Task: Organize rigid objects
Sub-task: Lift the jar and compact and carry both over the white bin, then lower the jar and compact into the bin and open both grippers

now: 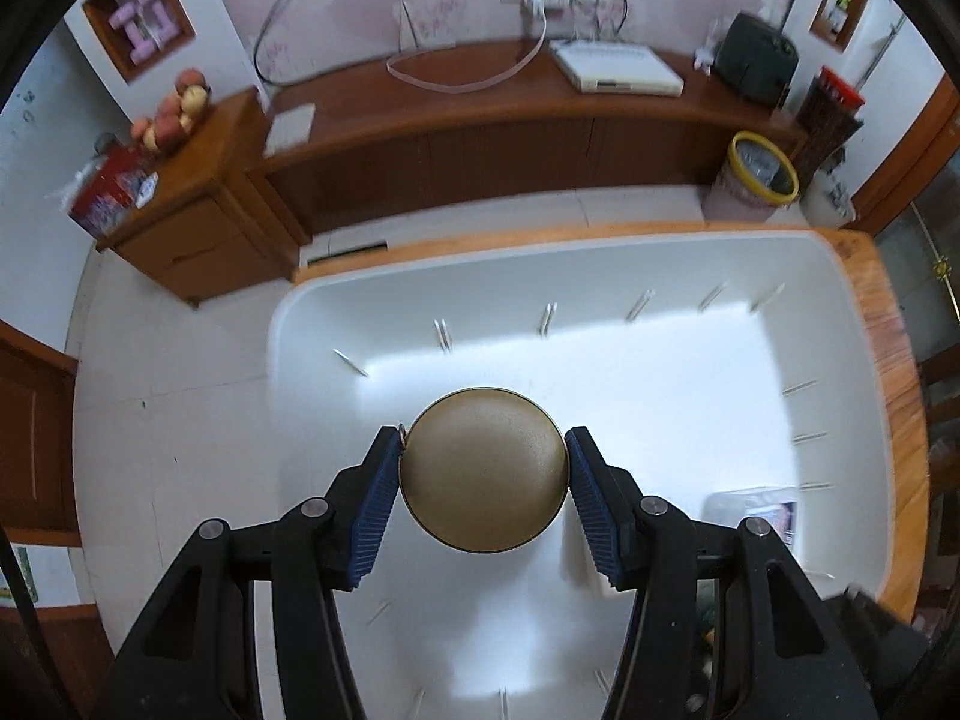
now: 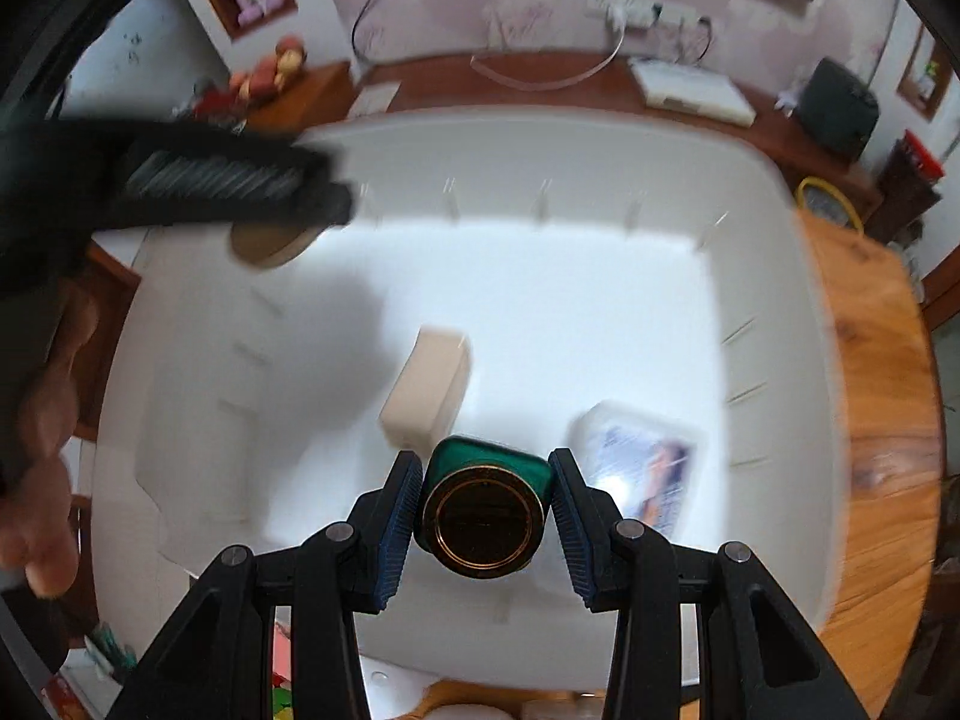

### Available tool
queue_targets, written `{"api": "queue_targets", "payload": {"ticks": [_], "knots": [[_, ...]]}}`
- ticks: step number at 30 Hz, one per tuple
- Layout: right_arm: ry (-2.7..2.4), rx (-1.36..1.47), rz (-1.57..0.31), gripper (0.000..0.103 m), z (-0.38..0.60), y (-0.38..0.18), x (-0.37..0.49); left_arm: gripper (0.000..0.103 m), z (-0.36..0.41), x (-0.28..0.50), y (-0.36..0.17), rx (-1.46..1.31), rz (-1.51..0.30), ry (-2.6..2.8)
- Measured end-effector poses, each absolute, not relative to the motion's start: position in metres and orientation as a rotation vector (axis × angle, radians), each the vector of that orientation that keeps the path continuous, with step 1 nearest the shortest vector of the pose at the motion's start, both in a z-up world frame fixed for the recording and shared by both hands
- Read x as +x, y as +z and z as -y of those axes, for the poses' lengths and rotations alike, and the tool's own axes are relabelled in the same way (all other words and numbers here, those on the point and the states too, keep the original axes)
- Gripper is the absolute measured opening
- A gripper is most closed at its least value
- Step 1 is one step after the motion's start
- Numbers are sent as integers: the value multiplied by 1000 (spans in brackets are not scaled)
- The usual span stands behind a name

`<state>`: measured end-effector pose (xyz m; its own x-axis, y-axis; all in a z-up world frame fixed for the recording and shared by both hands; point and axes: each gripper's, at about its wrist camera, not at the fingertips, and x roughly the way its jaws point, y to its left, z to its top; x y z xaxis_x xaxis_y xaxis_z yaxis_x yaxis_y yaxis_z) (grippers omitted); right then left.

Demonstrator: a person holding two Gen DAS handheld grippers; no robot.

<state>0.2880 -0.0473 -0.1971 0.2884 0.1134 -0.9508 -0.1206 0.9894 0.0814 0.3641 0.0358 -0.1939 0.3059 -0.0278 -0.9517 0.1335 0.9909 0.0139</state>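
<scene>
My left gripper (image 1: 485,471) is pinching a round olive-gold tin (image 1: 483,471), its blue pads (image 1: 377,516) pressed against the tin's two sides, so the tin sits squarely between the fingers and hangs above the white tray (image 1: 312,324). In my right view the same gripper shows as a dark blur over the tray's far left corner, with the tin's edge peeking out below it, and part of the person's hand (image 2: 42,480) is visible at the left edge.

My right gripper (image 2: 483,507) is clamped on a green bottle with a gold-ringed black cap (image 2: 485,516); the cap faces the camera and the green body runs away from me between the pads. It hangs over the tray's near side.

On the tray floor just beyond the bottle lies a beige rectangular block (image 2: 427,393), tilted, a little left of the gripper line. To the right, near the tray's right wall, lies a clear plastic packet with a printed label (image 2: 639,468).

The tray rests on a wooden table (image 2: 882,420), whose right edge shows beside the tray.
</scene>
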Motion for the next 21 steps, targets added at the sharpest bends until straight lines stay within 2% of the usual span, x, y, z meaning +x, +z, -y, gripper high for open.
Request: {"api": "queue_targets", "payload": {"ticks": [10,12,14,17,18,19,21], "knots": [[135,26,-1389,45,52,-232,287,59,-27,368,-243,114,-1383,-119],[135,30,-1391,51,49,-233,287,59,-27,366,-248,107,-1402,-125],[135,26,-1375,65,48,-229,284,59,-27,364,-251,92,-1416,-128],[138,26,-1357,69,45,-225,277,60,-28,360,-252,76,-1429,-118],[137,31,-1354,69,45,-223,274,63,-28,358,-251,69,-1431,-117],[138,35,-1350,69,46,-221,272,73,-28,356,-249,58,-1427,-118],[136,31,-1339,69,46,-216,265,81,-28,353,-240,38,-1401,-133]]}}
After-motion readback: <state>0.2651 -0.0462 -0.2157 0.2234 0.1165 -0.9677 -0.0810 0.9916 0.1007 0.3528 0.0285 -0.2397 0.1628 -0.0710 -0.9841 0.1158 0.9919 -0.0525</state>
